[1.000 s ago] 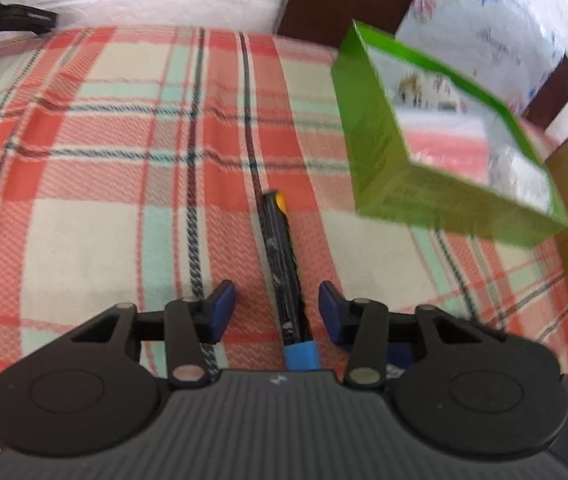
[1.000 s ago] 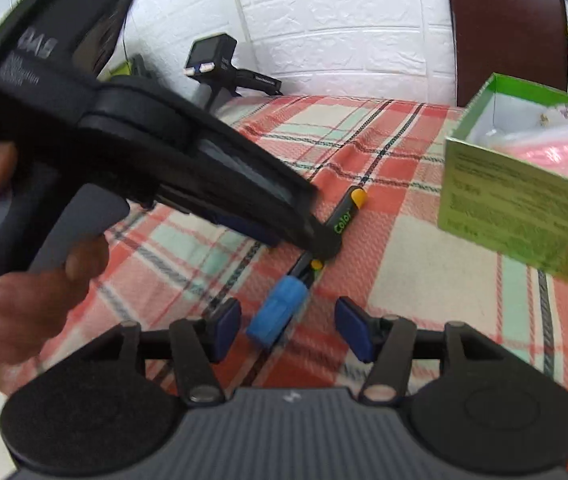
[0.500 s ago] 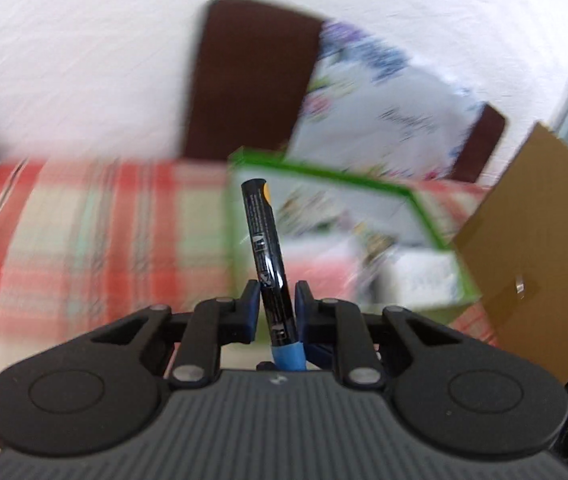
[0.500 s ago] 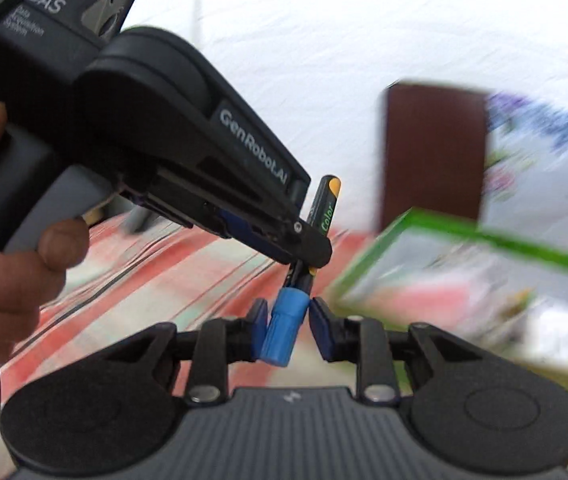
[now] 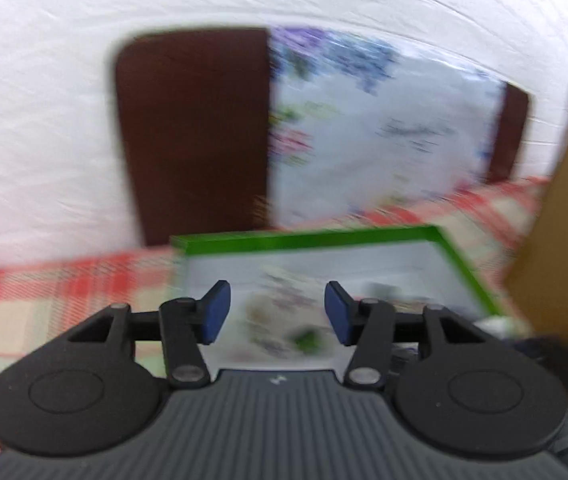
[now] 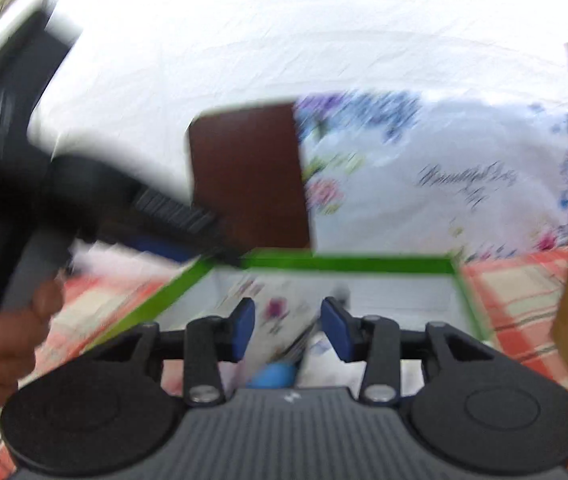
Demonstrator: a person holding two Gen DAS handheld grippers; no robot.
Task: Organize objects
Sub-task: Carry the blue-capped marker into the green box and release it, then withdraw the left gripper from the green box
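A green-rimmed open box (image 5: 308,238) with white inside walls stands on the plaid cloth; it also shows in the right wrist view (image 6: 348,263). My left gripper (image 5: 274,312) is open and empty above the box. My right gripper (image 6: 288,326) is open above the box too. A blue marker cap (image 6: 274,376) shows low between the right fingers, inside the box; the marker's dark body is blurred. Printed packets (image 5: 284,320) lie in the box. The left tool (image 6: 44,184) and the hand holding it fill the left of the right wrist view.
A brown cardboard panel (image 5: 564,220) stands to the right of the box. A dark brown chair back (image 5: 192,132) and a floral plastic bag (image 5: 384,136) are behind it against a white wall. The red plaid cloth (image 5: 64,288) extends to the left.
Both grippers held the black marker half a second ago. Both have opened over the green box and the marker has dropped out of the jaws. The views are blurred by motion.
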